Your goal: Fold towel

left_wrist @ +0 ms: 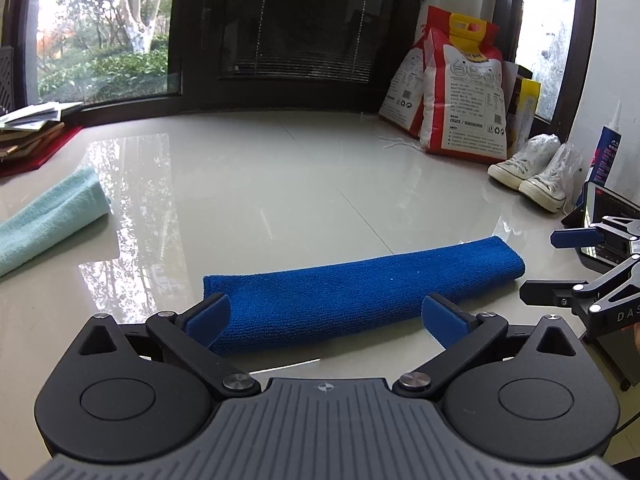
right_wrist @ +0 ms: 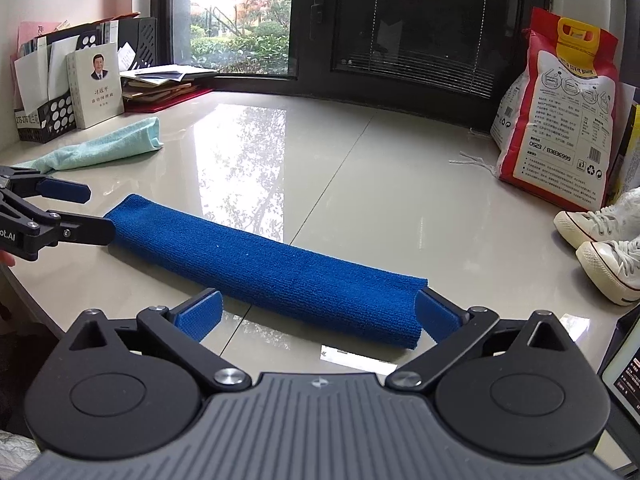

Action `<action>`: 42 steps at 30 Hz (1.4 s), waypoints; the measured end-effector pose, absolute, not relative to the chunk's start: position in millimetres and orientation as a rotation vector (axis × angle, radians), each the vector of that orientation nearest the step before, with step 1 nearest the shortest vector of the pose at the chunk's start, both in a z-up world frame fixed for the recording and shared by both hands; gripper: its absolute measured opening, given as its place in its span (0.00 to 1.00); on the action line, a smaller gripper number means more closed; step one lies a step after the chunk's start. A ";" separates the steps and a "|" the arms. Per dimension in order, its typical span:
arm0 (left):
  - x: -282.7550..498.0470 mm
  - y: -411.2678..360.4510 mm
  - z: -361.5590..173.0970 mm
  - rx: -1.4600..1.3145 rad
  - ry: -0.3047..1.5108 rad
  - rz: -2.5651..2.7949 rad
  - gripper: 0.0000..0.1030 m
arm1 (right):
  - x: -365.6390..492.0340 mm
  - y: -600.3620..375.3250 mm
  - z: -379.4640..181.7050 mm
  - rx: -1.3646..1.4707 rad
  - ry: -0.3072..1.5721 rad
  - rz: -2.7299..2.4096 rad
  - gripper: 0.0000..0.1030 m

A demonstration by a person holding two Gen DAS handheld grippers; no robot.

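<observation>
A blue towel [left_wrist: 352,292] lies folded into a long narrow strip on the glossy white table [left_wrist: 280,184]. My left gripper [left_wrist: 326,318] is open, its jaws spread over the strip's left half, holding nothing. The right gripper [left_wrist: 568,266] shows at the right edge, open, just off the strip's right end. In the right wrist view the blue towel [right_wrist: 260,264] runs from upper left to lower right. My right gripper [right_wrist: 316,314] is open over its right end. The left gripper [right_wrist: 92,210] is open at the towel's left end.
A mint green towel [left_wrist: 48,216] lies rolled at the left, also in the right wrist view [right_wrist: 108,146]. Rice bags [left_wrist: 464,92], white sneakers [left_wrist: 536,172], a phone on a stand [left_wrist: 608,220], and stacked books and files [right_wrist: 80,84] ring the table.
</observation>
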State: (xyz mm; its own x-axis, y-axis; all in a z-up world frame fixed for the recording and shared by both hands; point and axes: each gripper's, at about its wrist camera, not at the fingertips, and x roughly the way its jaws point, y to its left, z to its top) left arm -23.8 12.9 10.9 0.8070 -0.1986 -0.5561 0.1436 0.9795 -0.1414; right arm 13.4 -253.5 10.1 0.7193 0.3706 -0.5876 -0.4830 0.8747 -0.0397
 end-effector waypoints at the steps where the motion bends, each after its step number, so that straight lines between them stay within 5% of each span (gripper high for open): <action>1: -24.4 11.9 10.4 -0.095 0.608 -0.179 1.00 | 13.8 -253.2 9.6 -0.191 0.608 0.471 1.00; 42: -24.0 6.8 -11.9 -0.104 0.664 -0.076 1.00 | 10.9 -239.1 -8.3 -0.082 0.649 0.454 1.00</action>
State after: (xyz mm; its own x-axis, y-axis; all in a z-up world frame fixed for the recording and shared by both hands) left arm -24.0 6.8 -11.9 0.7851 -0.1035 -0.6107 0.0373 0.9920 -0.1202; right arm 10.9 -239.1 -8.3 0.7029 0.3820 -0.6000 -0.4327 0.8992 0.0656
